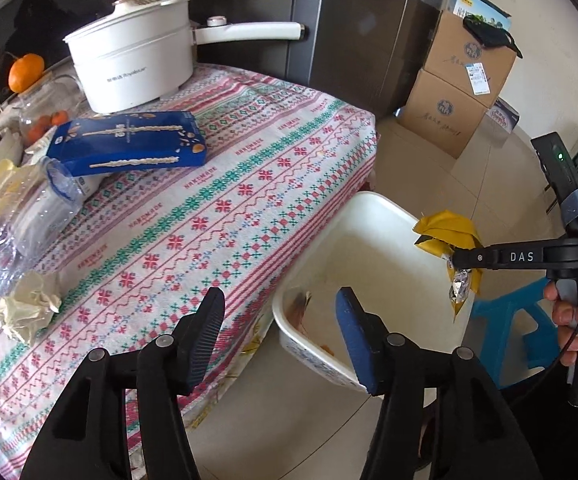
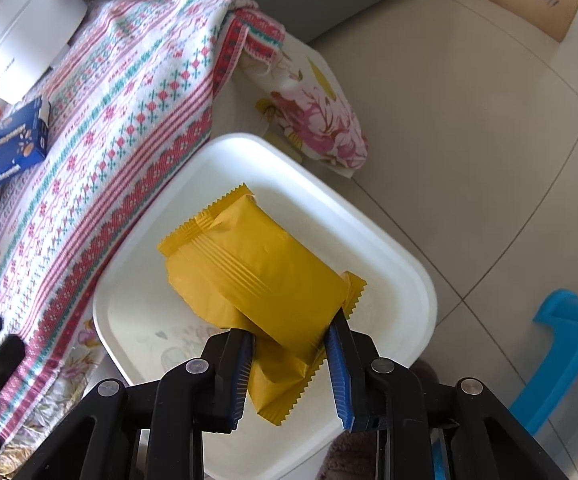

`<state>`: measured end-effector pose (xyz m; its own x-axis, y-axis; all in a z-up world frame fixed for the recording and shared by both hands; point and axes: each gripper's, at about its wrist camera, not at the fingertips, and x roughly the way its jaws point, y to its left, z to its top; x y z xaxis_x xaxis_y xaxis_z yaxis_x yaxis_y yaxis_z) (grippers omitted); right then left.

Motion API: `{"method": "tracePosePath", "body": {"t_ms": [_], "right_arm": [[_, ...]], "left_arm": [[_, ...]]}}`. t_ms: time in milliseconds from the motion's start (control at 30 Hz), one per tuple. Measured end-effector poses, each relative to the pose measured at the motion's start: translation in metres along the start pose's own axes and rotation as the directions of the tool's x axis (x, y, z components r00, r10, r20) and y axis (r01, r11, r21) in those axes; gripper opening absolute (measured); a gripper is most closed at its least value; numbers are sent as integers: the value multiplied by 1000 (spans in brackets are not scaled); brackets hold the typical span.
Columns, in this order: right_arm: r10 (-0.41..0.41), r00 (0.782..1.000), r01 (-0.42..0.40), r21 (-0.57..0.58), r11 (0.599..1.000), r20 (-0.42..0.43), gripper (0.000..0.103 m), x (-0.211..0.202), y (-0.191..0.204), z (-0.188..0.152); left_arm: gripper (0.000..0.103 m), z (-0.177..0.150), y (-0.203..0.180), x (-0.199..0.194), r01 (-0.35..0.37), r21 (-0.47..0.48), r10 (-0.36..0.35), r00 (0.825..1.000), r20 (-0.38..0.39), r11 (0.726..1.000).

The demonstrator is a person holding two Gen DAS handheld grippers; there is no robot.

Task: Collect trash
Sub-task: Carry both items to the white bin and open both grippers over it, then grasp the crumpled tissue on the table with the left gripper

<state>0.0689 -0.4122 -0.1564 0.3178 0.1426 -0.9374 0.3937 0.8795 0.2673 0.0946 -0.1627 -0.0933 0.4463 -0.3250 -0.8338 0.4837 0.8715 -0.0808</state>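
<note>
Two cardboard boxes (image 1: 455, 92) beyond white bin (image 1: 373, 216).

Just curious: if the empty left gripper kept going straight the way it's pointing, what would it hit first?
Probably the near rim of the white bin, right beside the tablecloth's edge. The left gripper is open and empty; depth is hard to judge.

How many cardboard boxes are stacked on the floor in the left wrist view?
2. The upper box sits on the lower box, beside the fridge. Others may be hidden behind them.
</note>
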Motion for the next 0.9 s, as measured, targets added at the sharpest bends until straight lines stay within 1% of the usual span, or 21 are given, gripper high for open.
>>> {"method": "tracePosePath", "body": {"t_ms": [67,133,300,367,433,500,600,733,900], "right_arm": [[-6,1000,6,-3,1000,-8,32,3,2,0],[-10,1000,10,-3,1000,-13,33,5,5,0],[-12,1000,11,-3,1000,-18,40,7,11,0],[-8,1000,9,7,1000,-14,47,7,13,1],[-5,1000,5,19,1000,-11,63,6,15,2],[-11,1000,11,17,1000,5,68,3,19,3],[-10,1000,11,-3,1000,28,71,-2,27,3],[4,999,-3,-19,1000,39,72,-5,36,4],[17,999,-15,-52,999,45,72,-7,53,3]], "left_arm": [[68,-1,8,-6,-6,-16,6,1000,7,1000],[71,-4,15,-14,-19,-29,19,1000,13,999],[78,-9,31,-29,-54,-54,55,998,31,997],[81,-11,38,-34,-67,-66,69,997,36,996],[83,-13,45,-38,-78,-76,81,996,38,994],[83,-16,52,-42,-88,-86,91,995,39,992],[84,-19,63,-47,-103,-102,108,994,37,989],[84,-23,84,-55,-131,-135,136,990,30,982],[84,-30,121,-60,-169,-218,175,985,8,961]]}}
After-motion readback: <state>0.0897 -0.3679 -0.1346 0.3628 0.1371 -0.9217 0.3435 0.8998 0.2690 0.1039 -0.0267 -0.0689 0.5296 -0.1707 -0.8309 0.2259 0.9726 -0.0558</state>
